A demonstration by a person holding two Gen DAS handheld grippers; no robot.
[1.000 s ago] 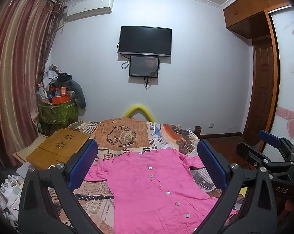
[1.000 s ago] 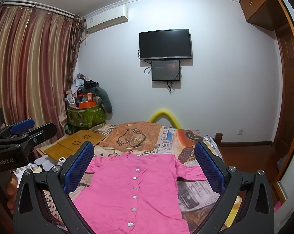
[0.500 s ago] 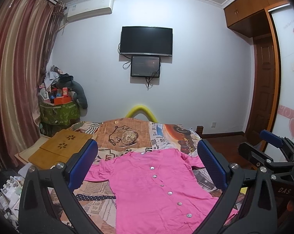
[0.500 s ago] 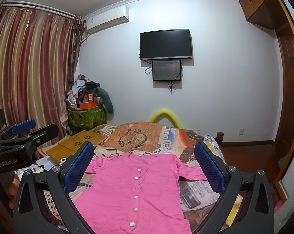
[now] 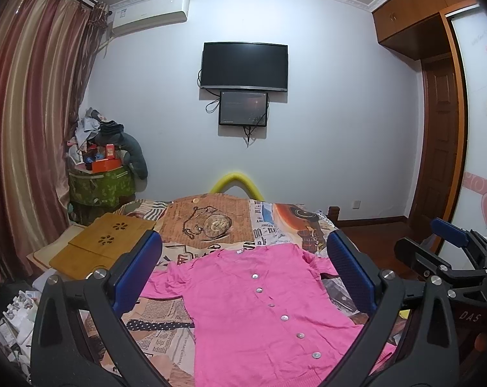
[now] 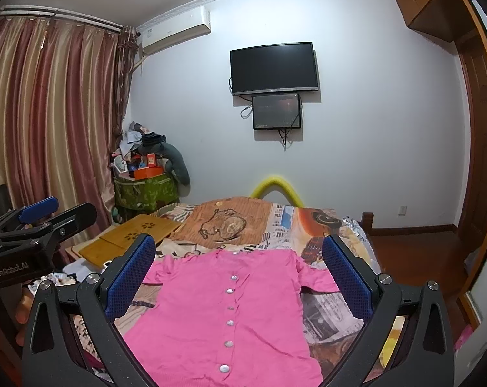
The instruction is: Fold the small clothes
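Observation:
A pink short-sleeved buttoned top lies spread flat, front up, on the patterned bedspread; it also shows in the right wrist view. My left gripper is open and empty, held above the top's near end. My right gripper is open and empty, also above the top. Each gripper shows in the other's view: the right one at the right edge, the left one at the left edge.
A wooden lap tray lies at the bed's left edge. A cluttered green box stands by the curtain. A yellow foam tube arches at the bed's far end. A TV hangs on the wall; a wooden door is right.
Both grippers have shifted only slightly, and the view has drifted a little. The pink top has not moved. Both grippers stay open.

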